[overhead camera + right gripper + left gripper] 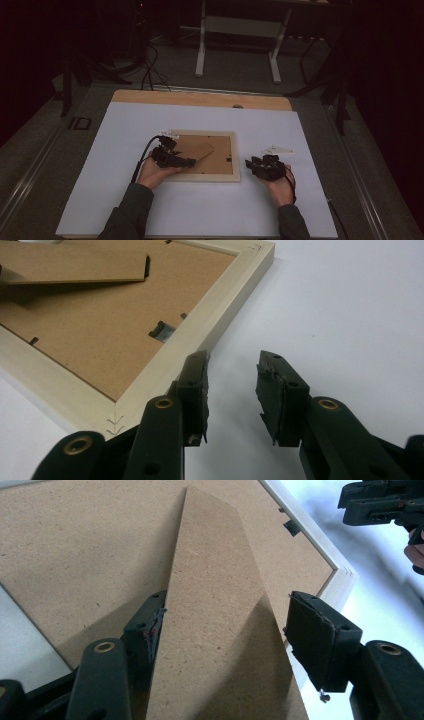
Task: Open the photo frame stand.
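Note:
A pale wooden picture frame (236, 159) lies face down on the white table, its brown backboard (75, 555) up. The backboard's cardboard stand flap (220, 620) is tilted up off the board. My left gripper (189, 161) reaches over the frame from its left side. In the left gripper view its jaws (227, 602) stand wide apart with the flap between them. One pad sits at the flap's edge and the other is clear of it. My right gripper (248, 163) rests on the table just right of the frame (200, 335), open and empty (233, 360).
A small pale flat piece (278, 149) lies on the white sheet right of the frame. Another white bit (168, 134) sits at the frame's far left corner. A metal hanger clip (162, 331) is on the backboard. The table's wooden edge (200, 97) runs along the back.

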The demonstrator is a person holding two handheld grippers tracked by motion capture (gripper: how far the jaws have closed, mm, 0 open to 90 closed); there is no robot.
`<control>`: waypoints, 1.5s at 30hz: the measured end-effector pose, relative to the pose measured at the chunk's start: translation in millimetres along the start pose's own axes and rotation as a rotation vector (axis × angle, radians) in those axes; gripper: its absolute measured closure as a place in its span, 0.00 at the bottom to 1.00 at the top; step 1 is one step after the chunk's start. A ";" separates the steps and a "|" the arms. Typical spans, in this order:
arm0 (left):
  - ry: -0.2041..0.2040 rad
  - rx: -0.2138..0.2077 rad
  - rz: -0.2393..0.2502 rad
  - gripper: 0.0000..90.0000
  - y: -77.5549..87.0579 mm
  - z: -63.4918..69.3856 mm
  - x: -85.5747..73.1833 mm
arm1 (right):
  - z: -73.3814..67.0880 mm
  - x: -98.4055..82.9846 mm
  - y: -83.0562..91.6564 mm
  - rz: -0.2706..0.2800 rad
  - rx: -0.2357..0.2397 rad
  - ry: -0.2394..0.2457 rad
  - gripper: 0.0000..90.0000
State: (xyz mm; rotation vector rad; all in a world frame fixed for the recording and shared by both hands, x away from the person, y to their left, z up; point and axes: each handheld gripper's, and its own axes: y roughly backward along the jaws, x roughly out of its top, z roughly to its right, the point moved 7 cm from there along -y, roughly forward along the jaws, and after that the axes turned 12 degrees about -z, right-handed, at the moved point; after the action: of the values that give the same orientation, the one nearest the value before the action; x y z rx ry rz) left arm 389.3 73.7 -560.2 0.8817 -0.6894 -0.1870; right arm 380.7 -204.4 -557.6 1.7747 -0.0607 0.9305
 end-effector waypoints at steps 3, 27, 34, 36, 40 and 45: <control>0.003 0.002 -0.006 0.43 -0.2 -0.3 -0.4 | -0.4 -0.2 -0.4 -0.003 0.001 0.000 0.72; 0.005 0.024 -0.012 0.48 -0.3 -0.7 -0.2 | 0.7 -1.0 -1.5 -0.005 0.003 -0.006 0.72; -0.017 0.048 -0.019 0.48 1.1 1.3 1.4 | -1.1 3.1 2.4 0.008 0.004 -0.002 0.71; -0.031 0.058 -0.019 0.48 2.2 2.7 2.8 | -1.9 5.0 3.2 0.008 0.001 0.004 0.71; -0.046 0.072 -0.018 0.48 3.4 4.4 4.3 | -4.4 8.6 2.5 0.000 0.002 0.022 0.71; -0.062 0.088 -0.015 0.48 3.5 5.6 4.4 | -6.8 13.6 -1.3 -0.010 0.003 0.033 0.71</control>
State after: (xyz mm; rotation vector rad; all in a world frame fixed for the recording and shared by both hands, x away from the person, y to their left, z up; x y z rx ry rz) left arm 388.7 70.5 -553.0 0.9689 -0.7530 -0.1990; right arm 386.9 -193.0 -549.5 1.7605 -0.0291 0.9532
